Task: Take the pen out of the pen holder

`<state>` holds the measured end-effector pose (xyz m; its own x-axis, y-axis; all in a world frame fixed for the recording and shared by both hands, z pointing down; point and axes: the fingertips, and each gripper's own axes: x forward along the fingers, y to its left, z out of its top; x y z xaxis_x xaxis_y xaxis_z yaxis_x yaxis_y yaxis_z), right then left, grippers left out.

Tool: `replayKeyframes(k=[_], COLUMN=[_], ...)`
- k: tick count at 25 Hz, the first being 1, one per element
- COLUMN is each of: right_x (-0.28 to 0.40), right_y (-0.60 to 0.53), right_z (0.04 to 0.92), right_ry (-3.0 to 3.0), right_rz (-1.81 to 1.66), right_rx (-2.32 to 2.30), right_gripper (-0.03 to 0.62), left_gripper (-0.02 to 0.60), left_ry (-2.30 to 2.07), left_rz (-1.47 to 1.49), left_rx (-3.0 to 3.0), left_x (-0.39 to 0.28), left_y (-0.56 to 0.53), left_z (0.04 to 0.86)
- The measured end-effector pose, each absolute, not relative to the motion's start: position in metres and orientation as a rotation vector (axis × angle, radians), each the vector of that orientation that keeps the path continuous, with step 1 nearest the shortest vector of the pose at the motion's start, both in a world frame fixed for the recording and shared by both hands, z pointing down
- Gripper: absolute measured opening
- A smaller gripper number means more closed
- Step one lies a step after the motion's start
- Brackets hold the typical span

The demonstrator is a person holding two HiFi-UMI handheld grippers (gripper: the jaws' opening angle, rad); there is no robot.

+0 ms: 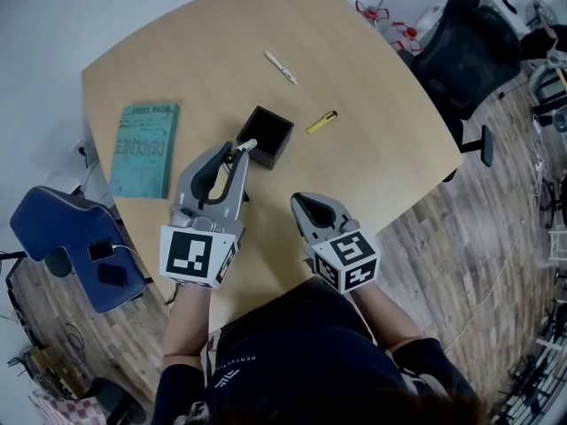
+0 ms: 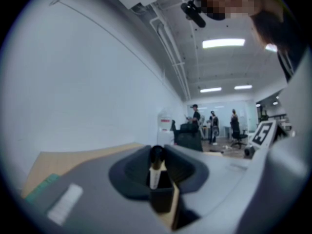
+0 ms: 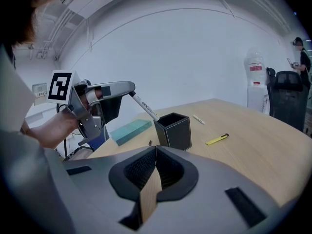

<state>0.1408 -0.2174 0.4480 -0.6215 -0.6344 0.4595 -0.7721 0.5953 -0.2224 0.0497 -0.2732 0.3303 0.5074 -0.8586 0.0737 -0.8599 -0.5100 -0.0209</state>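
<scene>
Because the pen holder (image 1: 266, 135) is a deep black box open only at the top, the left gripper (image 1: 241, 149) has the white pen (image 3: 144, 106) pinched near its upper end, jaws closed on the barrel, so that it can come out upward. From the right gripper view, the pen slants down from those jaws with its lower tip right at the holder's near rim; I cannot tell whether it has fully cleared the rim. I judge the extraction nearly done. The right gripper (image 1: 301, 204) hangs beside and behind the left jaws, over the near part of the worktop (image 1: 372, 149). Its own jaws are pressed together on nothing, probably kept aside to leave the lift clear. Beyond the left jaws lie a second white pen (image 1: 280, 67) and a yellow marker (image 1: 322, 122), and a teal book (image 1: 145, 149) lies to their left.
</scene>
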Motion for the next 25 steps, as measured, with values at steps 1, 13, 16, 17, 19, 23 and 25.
replayKeyframes(k=[1,13,16,17,19,23,25], right_x=[0.139,0.111,0.107,0.105,0.101,0.095,0.093], right_y=[-0.215,-0.185,-0.177,-0.175,-0.170,-0.164,-0.161], right_z=[0.446,0.434,0.435,0.435,0.436,0.435,0.435], right_ry=[-2.495,-2.497,-2.491,-2.490,-2.489,-2.484,-2.481], right_rz=[0.573,0.518,0.516,0.515,0.513,0.508,0.505], right_rx=[1.142,1.164,1.169,1.171,1.175,1.181,1.185], right_gripper=[0.003,0.003,0.003,0.003,0.003,0.003,0.003], left_gripper=[0.086,0.086,0.086,0.086,0.086,0.086,0.086], left_ry=[-1.553,-1.606,-1.606,-1.606,-1.611,-1.613,-1.611], left_rz=[0.100,0.025,0.038,0.041,0.042,0.060,0.065], left_rx=[2.714,2.674,2.661,2.654,2.636,2.606,2.595], left_x=[0.046,-0.004,-0.011,-0.014,-0.021,-0.033,-0.036], left_y=[-0.269,-0.226,-0.215,-0.211,-0.205,-0.193,-0.187], left_z=[0.326,0.313,0.318,0.321,0.327,0.335,0.340])
